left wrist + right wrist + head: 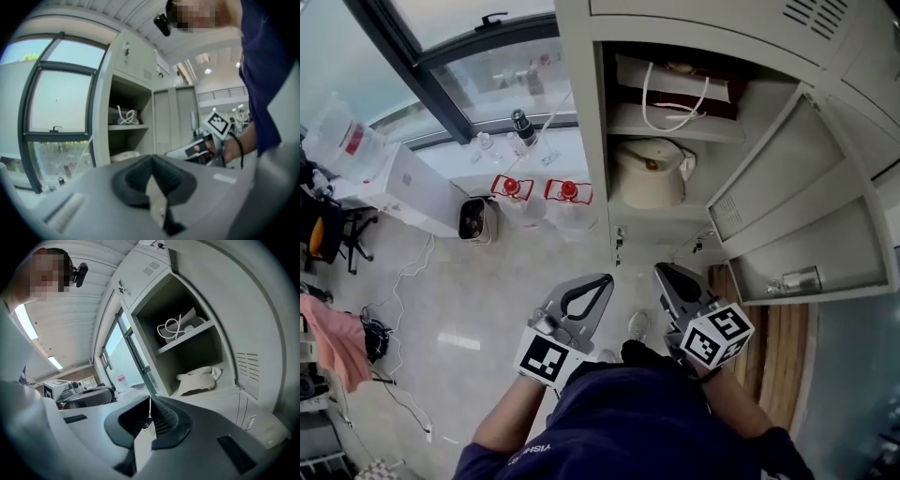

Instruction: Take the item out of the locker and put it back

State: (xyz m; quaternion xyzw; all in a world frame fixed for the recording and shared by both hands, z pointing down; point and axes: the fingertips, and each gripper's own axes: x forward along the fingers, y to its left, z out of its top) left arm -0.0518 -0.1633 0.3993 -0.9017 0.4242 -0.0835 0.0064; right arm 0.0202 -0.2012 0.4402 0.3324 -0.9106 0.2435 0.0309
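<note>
The open locker [581, 112] stands ahead of me with two shelves. On the upper shelf sits a dark red and white bag with white cord handles [675, 89] [176, 326] [123, 115]. A cream, soft item [649, 173] [199, 379] [123, 156] lies on the lower shelf. My left gripper [605, 279] [152, 157] is held low in front of the locker, jaws shut with nothing between them. Beside it my right gripper [661, 272] [150, 397] is also shut and empty, pointing toward the lower shelf. Both are well short of the shelves.
The locker door [797, 216] hangs open to the right. Two water jugs with red caps [514, 187] [569, 192] and a small dark appliance [473, 218] stand on the floor left of the locker, below a window. Cables [403, 281] trail across the floor.
</note>
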